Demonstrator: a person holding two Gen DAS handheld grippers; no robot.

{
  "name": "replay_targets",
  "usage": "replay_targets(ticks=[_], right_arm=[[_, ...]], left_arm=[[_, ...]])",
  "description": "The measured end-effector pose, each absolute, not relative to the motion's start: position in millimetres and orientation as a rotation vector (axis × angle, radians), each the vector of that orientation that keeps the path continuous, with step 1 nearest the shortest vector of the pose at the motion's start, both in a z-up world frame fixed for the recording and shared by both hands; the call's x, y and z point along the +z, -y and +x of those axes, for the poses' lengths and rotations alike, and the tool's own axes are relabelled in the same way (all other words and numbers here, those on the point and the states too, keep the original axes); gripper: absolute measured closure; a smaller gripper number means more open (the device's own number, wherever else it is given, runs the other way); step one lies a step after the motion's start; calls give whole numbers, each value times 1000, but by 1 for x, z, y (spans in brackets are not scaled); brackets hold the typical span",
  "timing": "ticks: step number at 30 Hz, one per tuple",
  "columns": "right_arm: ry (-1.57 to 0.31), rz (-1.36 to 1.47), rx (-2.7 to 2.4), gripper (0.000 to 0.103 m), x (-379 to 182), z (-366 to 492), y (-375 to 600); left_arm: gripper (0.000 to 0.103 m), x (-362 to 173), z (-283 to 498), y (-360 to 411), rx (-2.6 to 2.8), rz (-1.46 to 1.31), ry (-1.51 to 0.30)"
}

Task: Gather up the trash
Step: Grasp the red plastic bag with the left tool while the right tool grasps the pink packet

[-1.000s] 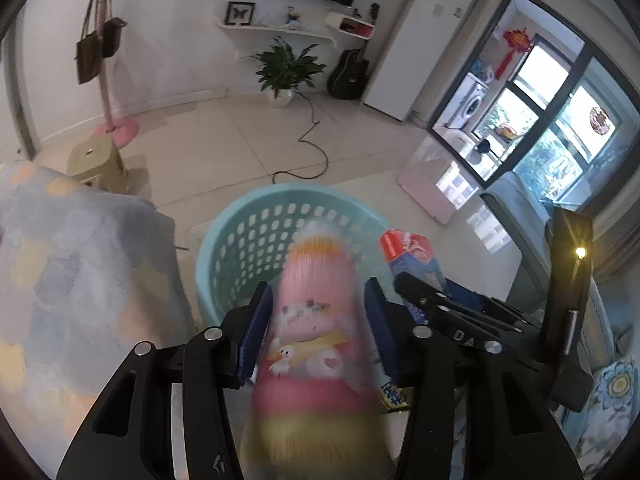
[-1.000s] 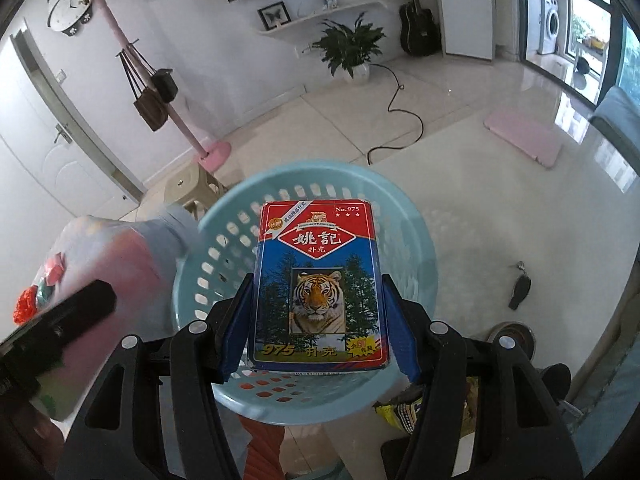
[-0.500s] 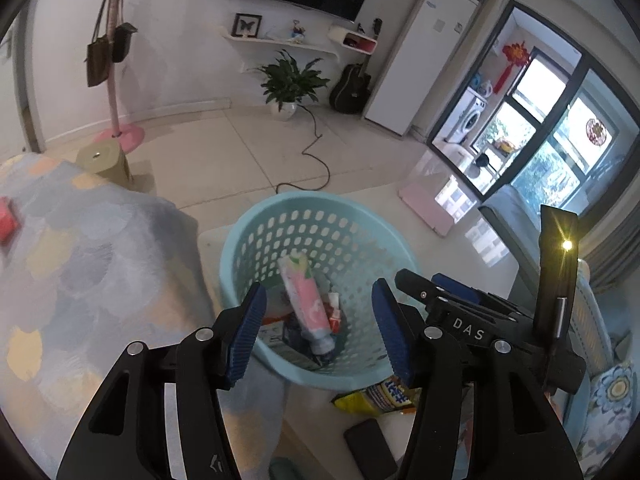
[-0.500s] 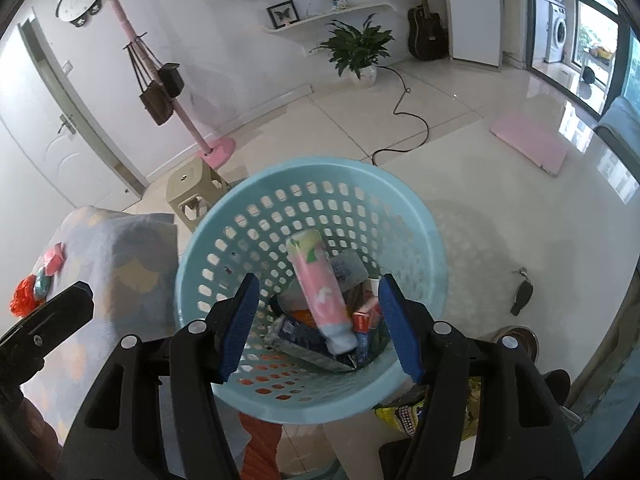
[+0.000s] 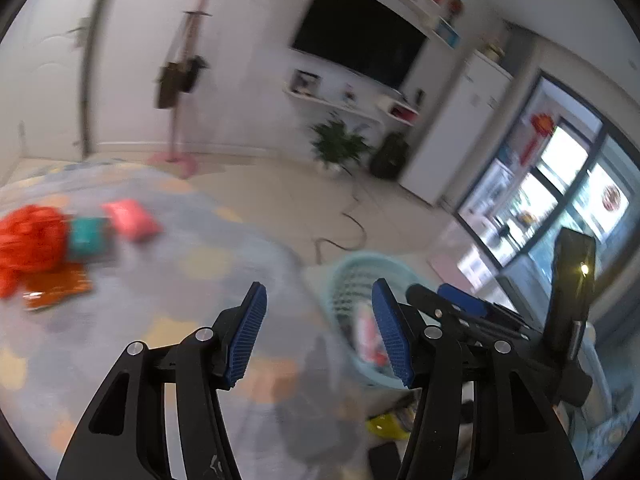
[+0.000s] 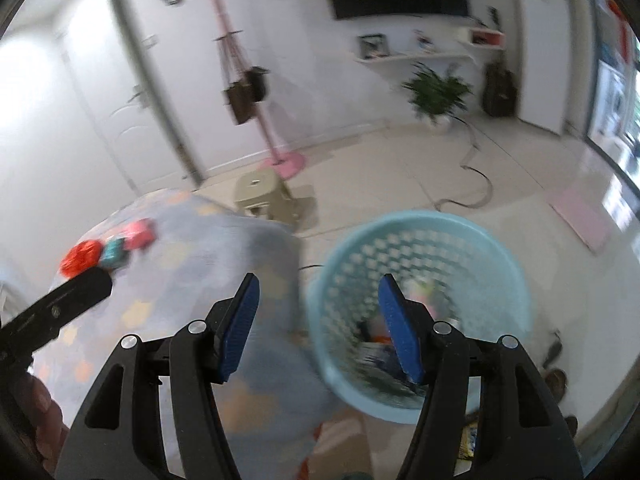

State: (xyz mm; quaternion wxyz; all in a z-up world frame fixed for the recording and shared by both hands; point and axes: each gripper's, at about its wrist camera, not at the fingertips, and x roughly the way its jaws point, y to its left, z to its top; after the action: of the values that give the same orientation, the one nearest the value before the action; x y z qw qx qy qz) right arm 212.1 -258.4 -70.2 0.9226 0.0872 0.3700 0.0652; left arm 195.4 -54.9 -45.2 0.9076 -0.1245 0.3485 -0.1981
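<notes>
Jaws of both grippers, left [image 5: 320,330] and right [image 6: 318,324], stand open and empty. Remaining trash [image 5: 72,244] lies far left on the cloth [image 5: 192,256]; basket [image 6: 420,312] sits right. Judgement: approach level, straddle one item squarely before closing.

both wrist cameras look forward over open jaws, from above; shared: blue basket [image 5: 362,276] [image 6: 420,240], patterned table [image 5: 140,288] [image 6: 192,248].

Daylit, motion-blurred fisheye frames; window [image 5: 576,184] glare.
</notes>
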Motion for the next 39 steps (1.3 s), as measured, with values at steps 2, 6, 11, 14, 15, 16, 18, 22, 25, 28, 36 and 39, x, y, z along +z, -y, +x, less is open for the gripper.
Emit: replay_targets(ticks=[2,6,11,14,15,16,18,22,25,28,36,39], right_arm=[[-753,137,184,44,-65,216,229],[-747,75,270,44,-60,226,179],[-722,-22,349,44,-55,246,117],[-706,-52,396,44,-52,257,91],[-700,-56,421,44,-52,263,82],[-699,-57,434,44,-53,268,75],[-716,-63,434,44,-56,282,61],[-715,-64,449,44,-63,303,44],[-711,-72,466,44,-69,313,34],[-701,-87,476,44,-74,315,27],[-727,-121,435,44,-93,345,16],[-754,-123,437,44,-103,354,13]], left_arm=[[49,-40,194,25,-350,-276,-700],[39,-32,191,-36,-203,-304,-652],[21,-21,194,-100,45,-283,-570],[16,-22,209,-131,96,-330,-575],[16,-25,216,-138,93,-358,-589],[16,-31,224,-147,83,-398,-606],[16,-41,234,-155,69,-432,-630],[16,-69,247,-157,47,-451,-699],[19,-88,253,-152,51,-420,-736],[48,-100,258,-150,53,-384,-780],[79,-112,242,-159,4,-431,-743],[80,-108,230,-168,5,-487,-697]])
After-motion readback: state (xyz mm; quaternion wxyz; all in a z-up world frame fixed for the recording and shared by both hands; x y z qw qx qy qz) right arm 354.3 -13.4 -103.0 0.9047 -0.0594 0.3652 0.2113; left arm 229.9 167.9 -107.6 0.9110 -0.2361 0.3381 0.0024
